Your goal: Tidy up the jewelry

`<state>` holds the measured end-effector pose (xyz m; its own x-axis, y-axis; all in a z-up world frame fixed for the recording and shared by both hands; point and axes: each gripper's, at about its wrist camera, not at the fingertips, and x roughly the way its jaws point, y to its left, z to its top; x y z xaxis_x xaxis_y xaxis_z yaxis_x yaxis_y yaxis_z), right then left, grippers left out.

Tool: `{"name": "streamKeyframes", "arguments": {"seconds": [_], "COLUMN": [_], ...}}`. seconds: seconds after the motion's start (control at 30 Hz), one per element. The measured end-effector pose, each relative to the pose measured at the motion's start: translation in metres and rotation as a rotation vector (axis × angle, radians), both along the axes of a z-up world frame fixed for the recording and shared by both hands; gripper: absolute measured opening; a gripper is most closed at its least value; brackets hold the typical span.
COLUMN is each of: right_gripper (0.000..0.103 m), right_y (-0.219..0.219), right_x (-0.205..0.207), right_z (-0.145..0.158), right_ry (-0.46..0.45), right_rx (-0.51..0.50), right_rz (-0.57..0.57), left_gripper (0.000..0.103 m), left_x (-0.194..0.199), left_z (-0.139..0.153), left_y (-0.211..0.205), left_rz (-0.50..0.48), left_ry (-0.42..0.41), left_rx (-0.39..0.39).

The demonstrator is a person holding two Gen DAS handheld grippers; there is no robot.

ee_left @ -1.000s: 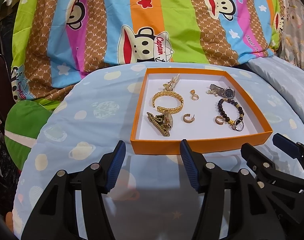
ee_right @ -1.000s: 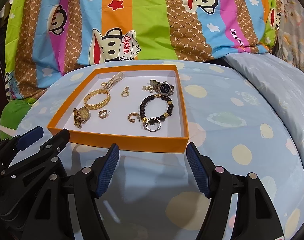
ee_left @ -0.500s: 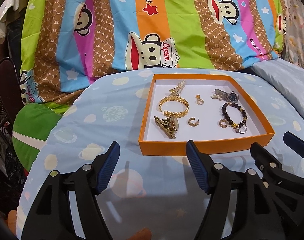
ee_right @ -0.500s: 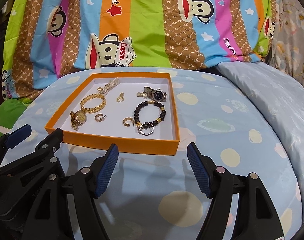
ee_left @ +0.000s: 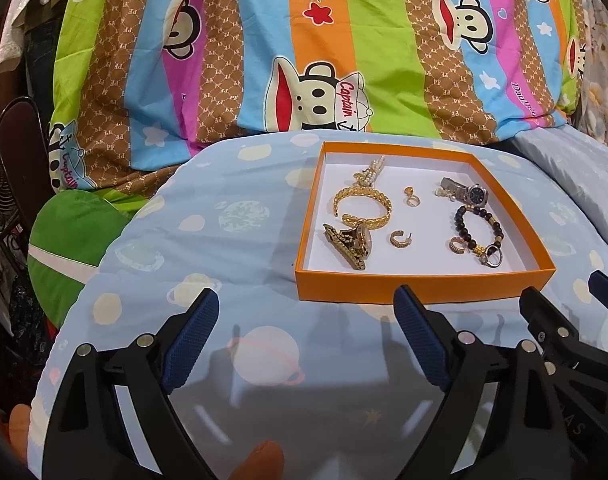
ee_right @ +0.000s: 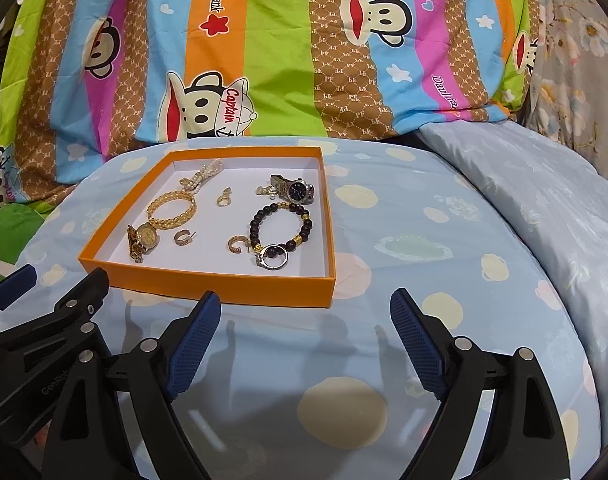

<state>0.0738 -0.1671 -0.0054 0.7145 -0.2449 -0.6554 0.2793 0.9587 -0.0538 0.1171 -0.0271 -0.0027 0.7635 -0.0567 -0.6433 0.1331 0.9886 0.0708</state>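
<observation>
My left claw hovers spread wide and empty above the bed, just short of the orange box; my right claw hangs beside it, equally splayed and gripping nothing, its blue ribbed pads bracketing the box's near right corner.

The box is a shallow card tray, orange walls around a white floor, and every piece of jewelry lies loose inside it; a gold watch with a linked metal band sits by the near left corner; a woven gold bangle touches it on the far side; a pearl strand trails toward the far wall; a small gold hoop earring lies just right of the gold watch; a gold pendant rests near the box's middle, farther back; a silver watch with a dark dial lies by the far right wall; a bracelet of dark round beads with gold spacers curls below it, a silver ring at its near end; a second gold hoop sits just left of that bracelet.

The bed wears a pale blue sheet printed with planets and cream dots, softly rumpled; behind the box rises a striped blanket with cartoon monkey faces; left of it, in the left view, a dark fan stands at the edge.
</observation>
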Motion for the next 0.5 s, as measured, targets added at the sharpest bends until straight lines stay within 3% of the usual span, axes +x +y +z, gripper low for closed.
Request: {"name": "streamKeyframes", "arguments": {"seconds": [0.5], "right_gripper": [0.086], "right_y": [0.0011], "right_x": [-0.0031], "right_z": [0.0015], "right_ry": [-0.005], "right_rx": [-0.017], "right_rz": [-0.01], "left_gripper": [0.087], "left_x": [-0.0036], "left_z": [0.0019], "left_y": [0.0002], "left_rz": [0.003], "left_ry": [-0.018], "left_rx": [0.01]}}
